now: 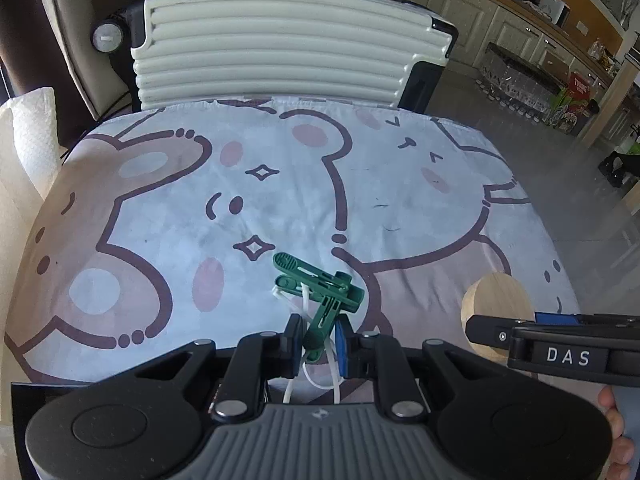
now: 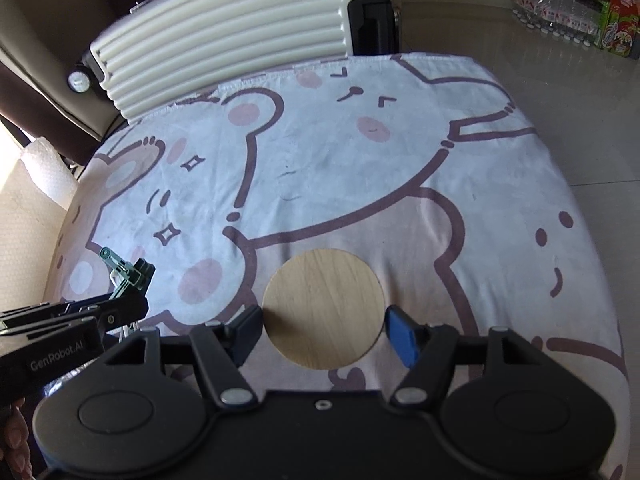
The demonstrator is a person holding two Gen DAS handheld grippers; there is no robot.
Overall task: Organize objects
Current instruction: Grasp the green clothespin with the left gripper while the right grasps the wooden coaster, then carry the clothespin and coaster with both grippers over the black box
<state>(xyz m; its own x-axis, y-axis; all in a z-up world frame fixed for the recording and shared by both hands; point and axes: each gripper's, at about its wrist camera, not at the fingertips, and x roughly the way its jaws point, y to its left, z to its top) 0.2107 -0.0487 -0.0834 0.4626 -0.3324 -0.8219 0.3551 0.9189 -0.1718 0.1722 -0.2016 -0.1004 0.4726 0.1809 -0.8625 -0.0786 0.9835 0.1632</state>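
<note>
Behind the cartoon-print surface point(image 1: 280, 184) stood a suitcase point(image 1: 280, 44). Green clips point(image 1: 320, 288) were clamped in the left gripper point(image 1: 318, 340); a wooden disc point(image 2: 323, 308) was held between the right gripper point(image 2: 323, 334) jaws. Both seemed lifted; placement was probably needed next.

Cream ribbed suitcase point(image 1: 280, 40), cartoon-bear cloth point(image 1: 280, 184), grey tiled floor point(image 2: 580, 100), kitchen cabinets point(image 1: 460, 12)
</note>
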